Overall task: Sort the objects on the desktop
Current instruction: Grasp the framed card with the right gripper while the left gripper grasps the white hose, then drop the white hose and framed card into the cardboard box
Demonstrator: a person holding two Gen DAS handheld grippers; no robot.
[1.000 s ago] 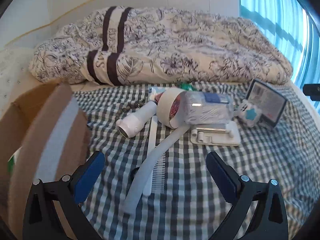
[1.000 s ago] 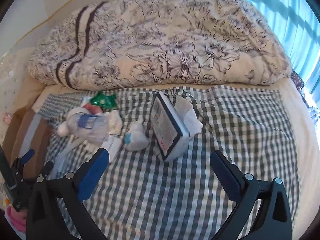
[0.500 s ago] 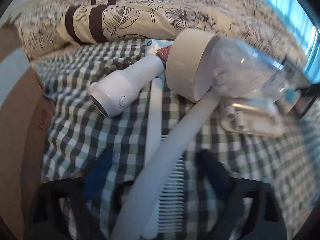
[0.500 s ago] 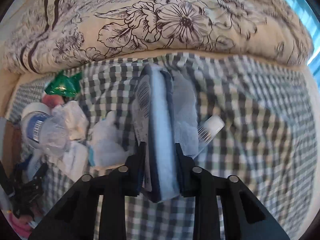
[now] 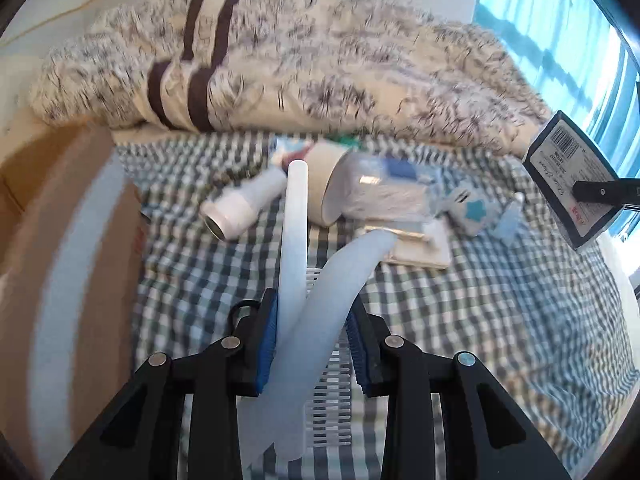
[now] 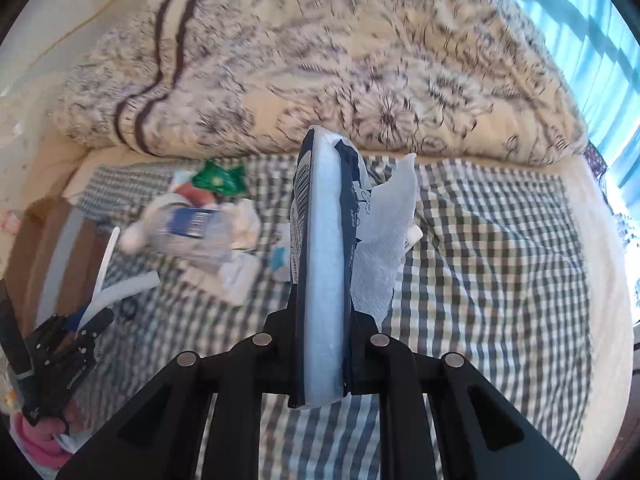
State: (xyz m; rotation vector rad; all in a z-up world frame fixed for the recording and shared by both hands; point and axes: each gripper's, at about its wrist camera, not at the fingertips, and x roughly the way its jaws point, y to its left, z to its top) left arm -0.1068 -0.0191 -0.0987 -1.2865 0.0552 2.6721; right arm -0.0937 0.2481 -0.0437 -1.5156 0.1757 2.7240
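Item: white comb (image 5: 294, 224) and pale flexible tube (image 5: 320, 312), crossed over one another and pinched together between the jaws of the left gripper (image 5: 312, 344), which are drawn in to the width of the pair. Both project forward past the fingertips; the comb's teeth show under the jaws. Lifted clear of the checked cloth (image 5: 500, 320), apparently for carrying as one load.

Item: dark-wrapped tissue pack (image 6: 322, 264), held edge-on in the right gripper (image 6: 320, 344), jaws closed flat on its two faces; a loose tissue (image 6: 384, 248) hangs out to the right of the jaws. Gripping the broad faces looks the firmest hold on a soft pack.

Ahead of the left jaws, on the cloth: white cylindrical device (image 5: 240, 208), tape roll (image 5: 324, 184), clear plastic bottle (image 5: 384, 196), flat white packet (image 5: 416, 248), small blue-and-white toy (image 5: 472, 212).

Left of the left jaws: cardboard box (image 5: 64, 264), the likely receptacle.

Beyond all: floral quilt (image 5: 320, 64).
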